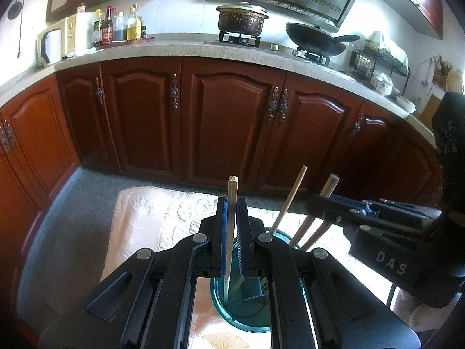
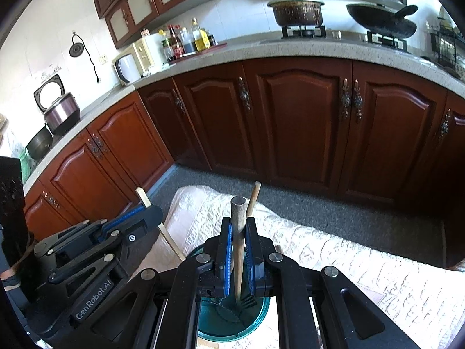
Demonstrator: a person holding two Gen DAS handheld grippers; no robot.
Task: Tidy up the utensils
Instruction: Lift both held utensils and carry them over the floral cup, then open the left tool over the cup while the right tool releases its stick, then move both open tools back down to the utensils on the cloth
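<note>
Utensils stand in a teal glass cup on the desk, which is covered by a white embossed cloth; we take that cup as our landmark. Directly above the cup, our left gripper has its jaws closed narrowly on a pale, square-ended stick that stands nearly upright, its lower end reaching down inside the cup. We cannot tell what kind of utensil it is.

Just right of that stick, two round wooden handles rise from the cup and lean away to the right. Our right gripper has its jaws pressed on the thicker, darker wooden handle, whose lower part goes down into the cup, where fork tines show against the glass. The thinner handle leans just behind the thick one, free of both grippers.

In the right wrist view the left gripper sits to the left of the cup with the pale stick slanting through its jaws. Beyond the cup and the desk lies grey floor, then red-brown cabinet doors under a speckled worktop carrying a lidded pot and a black wok.
</note>
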